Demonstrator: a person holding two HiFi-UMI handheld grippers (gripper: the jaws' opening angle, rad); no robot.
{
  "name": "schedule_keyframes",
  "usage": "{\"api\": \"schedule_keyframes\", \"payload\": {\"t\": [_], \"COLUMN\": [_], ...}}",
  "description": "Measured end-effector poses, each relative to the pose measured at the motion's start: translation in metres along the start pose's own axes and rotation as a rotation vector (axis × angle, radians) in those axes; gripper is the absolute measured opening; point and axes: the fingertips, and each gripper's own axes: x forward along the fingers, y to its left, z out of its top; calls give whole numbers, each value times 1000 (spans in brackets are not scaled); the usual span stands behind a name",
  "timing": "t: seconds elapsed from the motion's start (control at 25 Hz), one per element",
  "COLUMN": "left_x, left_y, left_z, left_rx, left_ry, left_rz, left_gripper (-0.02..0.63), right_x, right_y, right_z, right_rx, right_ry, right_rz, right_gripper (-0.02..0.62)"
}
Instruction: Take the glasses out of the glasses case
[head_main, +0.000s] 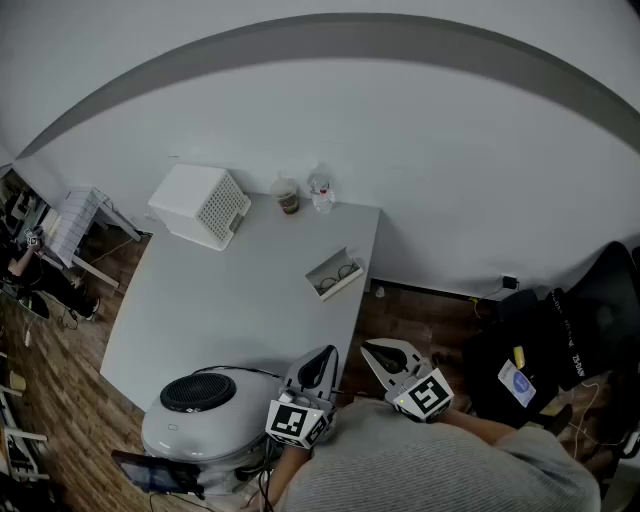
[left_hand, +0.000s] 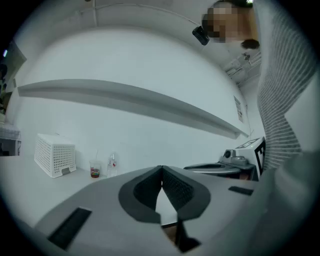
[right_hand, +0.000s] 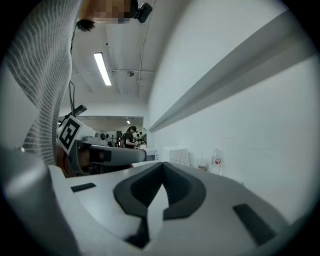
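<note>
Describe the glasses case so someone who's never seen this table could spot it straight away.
Find the white table against the wall and follow its right edge. Near that edge lies the glasses case, a shallow open tray with dark-rimmed glasses inside. The perforated white box, cup and bottle at the far end all stand taller; it alone is low and flat.
</note>
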Motion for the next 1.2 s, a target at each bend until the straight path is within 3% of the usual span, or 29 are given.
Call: {"api": "schedule_keyframes", "payload": {"t": [0.76,1.04,1.2], "left_x": [1,3,5], "left_y": [3,6,20], "left_z": [1,0,0], "left_rx": [-15,-34,-53], "left_ry": [-6,-16,-19], "left_rz": [10,15,68], "left_gripper": [12,12,12], "right_x": [6,10,17], "right_y": [-7,-1,8], "right_z": [1,29,33], "right_rx": [25,97,138], "right_ry": [11,-138,-137], "right_rz": [5,137,258], "right_gripper": [12,15,15]}}
